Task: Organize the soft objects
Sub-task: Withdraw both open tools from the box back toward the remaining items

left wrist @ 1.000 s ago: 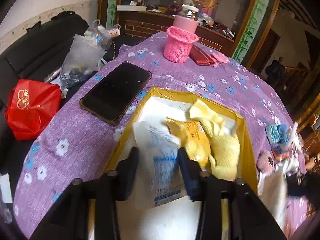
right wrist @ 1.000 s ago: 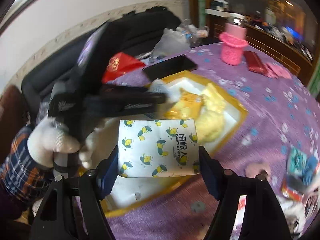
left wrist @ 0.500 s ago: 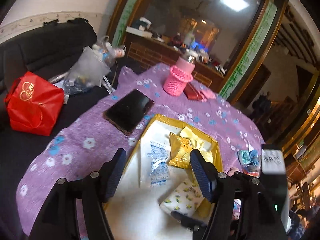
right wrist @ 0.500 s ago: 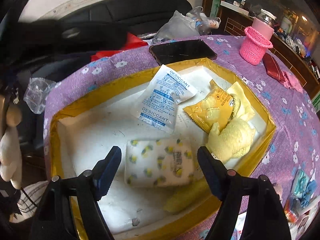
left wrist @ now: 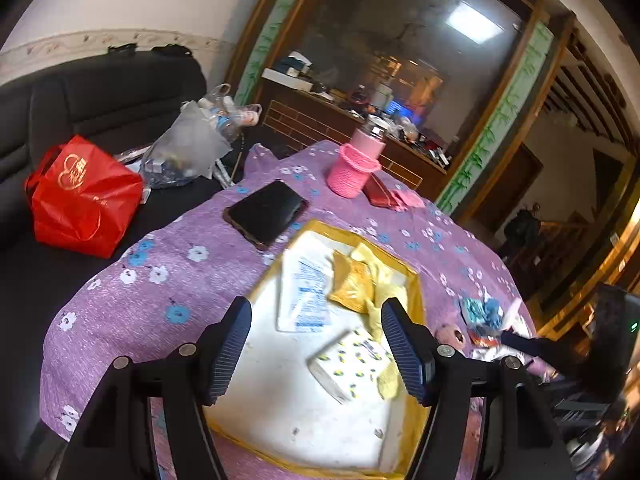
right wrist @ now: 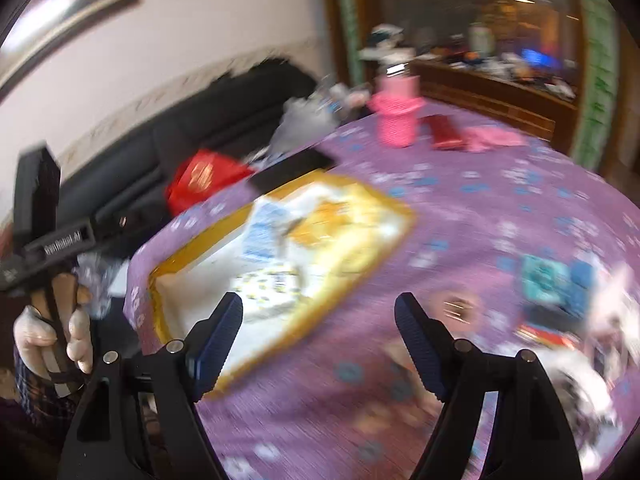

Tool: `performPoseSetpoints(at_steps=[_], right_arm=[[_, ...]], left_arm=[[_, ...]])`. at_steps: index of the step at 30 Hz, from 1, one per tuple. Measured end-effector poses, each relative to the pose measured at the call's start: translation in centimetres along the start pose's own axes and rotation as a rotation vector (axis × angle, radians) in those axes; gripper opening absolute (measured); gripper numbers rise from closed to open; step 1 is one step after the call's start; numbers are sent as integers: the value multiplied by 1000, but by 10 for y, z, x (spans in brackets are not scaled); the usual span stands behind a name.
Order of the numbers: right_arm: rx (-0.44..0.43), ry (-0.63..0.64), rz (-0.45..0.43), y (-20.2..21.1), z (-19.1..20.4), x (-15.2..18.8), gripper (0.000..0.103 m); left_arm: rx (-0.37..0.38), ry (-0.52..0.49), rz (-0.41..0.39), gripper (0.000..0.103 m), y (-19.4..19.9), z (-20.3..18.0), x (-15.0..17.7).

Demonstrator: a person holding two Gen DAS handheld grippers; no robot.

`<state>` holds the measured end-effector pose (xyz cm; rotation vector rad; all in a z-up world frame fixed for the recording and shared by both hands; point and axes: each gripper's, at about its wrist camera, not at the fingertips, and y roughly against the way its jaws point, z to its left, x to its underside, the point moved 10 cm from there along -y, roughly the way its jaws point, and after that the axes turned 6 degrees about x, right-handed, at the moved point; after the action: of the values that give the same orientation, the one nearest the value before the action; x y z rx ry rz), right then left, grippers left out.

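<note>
A yellow-rimmed box on the purple tablecloth holds a white desiccant packet, a yellow snack packet, a yellow soft cloth and a tissue pack with yellow print. My left gripper is open and empty above the box. My right gripper is open and empty, above the cloth to the right of the box; that view is blurred. The tissue pack lies in the box. Several small soft items lie at the right.
A black phone, a pink knitted holder with a bottle and a red wallet lie at the table's far side. A red bag and a clear plastic bag sit on the dark sofa at left.
My right gripper let go of the tissue pack into the box, then swung up and to the right. My left gripper released the desiccant packet and pulled back higher.
</note>
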<state>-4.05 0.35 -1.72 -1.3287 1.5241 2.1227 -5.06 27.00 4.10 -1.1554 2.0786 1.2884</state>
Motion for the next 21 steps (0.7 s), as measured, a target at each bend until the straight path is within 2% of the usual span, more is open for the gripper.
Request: performPoseSetpoints(at_steps=[5,9,13,16,21], right_arm=[[144,-173,-87,62,-97,17,82],[248,-325,-108,96,-173,48,82],[269,-422,-103,102,-216,76,82],[265,-458,-83,89,-234,87,82],[303,-466,-96,73,-260,81,82]], left_arm=[[41,-82,27,79,0,-43,16],[115,-194,101,80,-16,-96,41],[167,-257,183,80,-32,-140,69],[198,-304,244,80,-44,-170,92],[191,-363,304,80,-55,-195,114]])
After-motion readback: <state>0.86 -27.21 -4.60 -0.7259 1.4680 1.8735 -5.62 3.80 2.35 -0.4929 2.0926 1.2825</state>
